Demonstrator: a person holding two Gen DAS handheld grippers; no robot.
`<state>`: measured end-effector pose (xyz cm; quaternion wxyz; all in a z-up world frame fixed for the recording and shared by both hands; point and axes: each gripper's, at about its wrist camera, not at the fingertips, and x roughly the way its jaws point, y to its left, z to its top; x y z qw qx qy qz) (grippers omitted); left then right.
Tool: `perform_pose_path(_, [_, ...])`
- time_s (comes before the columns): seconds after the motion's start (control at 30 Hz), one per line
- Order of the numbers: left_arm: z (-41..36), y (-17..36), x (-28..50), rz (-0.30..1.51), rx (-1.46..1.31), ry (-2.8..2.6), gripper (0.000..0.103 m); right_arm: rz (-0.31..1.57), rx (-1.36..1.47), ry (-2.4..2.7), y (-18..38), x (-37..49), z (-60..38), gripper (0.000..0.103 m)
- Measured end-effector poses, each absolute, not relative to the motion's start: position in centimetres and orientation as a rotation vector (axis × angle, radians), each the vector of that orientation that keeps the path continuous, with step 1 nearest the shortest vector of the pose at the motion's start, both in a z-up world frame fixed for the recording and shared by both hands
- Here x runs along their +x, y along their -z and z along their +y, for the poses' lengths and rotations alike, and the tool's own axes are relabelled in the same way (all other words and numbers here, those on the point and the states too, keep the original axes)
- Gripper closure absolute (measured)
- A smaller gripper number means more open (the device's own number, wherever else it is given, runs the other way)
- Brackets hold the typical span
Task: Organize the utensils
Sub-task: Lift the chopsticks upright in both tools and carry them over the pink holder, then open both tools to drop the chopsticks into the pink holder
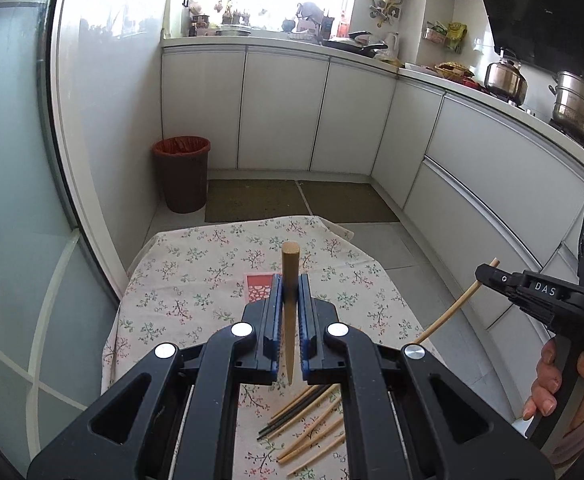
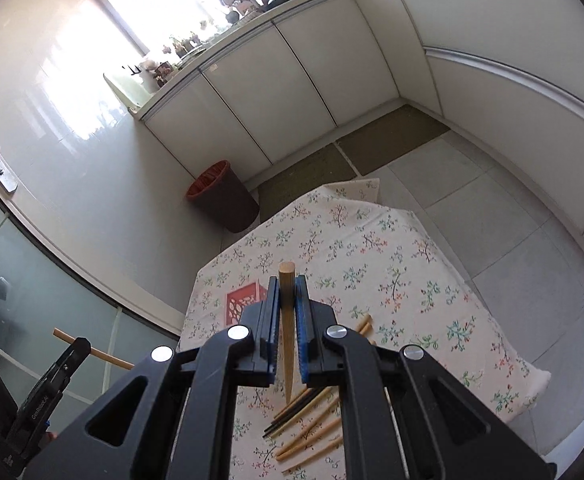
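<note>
My left gripper is shut on a light wooden chopstick, held above the table. My right gripper is shut on another wooden chopstick, also in the air. In the left wrist view the right gripper shows at the right with its chopstick. In the right wrist view the left gripper shows at the lower left with its chopstick. Several loose wooden and dark chopsticks lie on the floral tablecloth, also in the right wrist view. A red patterned holder lies beyond the fingers.
A brown bin with a red liner stands on the floor past the table. White cabinets run along the back and right. Steel pots sit on the counter. A glass door is at the left.
</note>
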<state>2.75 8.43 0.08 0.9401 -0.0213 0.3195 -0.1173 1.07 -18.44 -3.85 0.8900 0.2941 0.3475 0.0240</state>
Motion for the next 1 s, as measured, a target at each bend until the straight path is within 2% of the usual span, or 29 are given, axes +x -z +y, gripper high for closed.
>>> perform_pose_path(0.4, [9.6, -2.0, 9.9, 0.568, -0.08, 0.218, 0.097, 0.534, 0.473, -0.104, -1.4, 10.3, -13.5, 0.095])
perform_pose_path(0.6, [9.4, 0.8, 13.6, 0.603, -0.077, 0.197, 0.097, 0.529, 0.418, -0.133, 0.5, 13.8, -10.8, 0.095])
perform_pose_path(0.8, [10.3, 4.9, 15.1, 0.646, -0.131, 0.188, 0.093, 0.565, 0.343, -0.171, 4.7, 16.3, -8.2, 0.095])
perform_pose_path(0.97, [12.5, 2.8, 13.2, 0.54, -0.221, 0.195, 0.066, 0.613, 0.3, -0.194, 7.7, 17.9, -6.2, 0.095])
perform_pose_path(1.0, [12.8, 2.3, 12.7, 0.518, -0.231, 0.19, 0.064, 0.622, 0.299, -0.196, 8.1, 18.0, -5.9, 0.095])
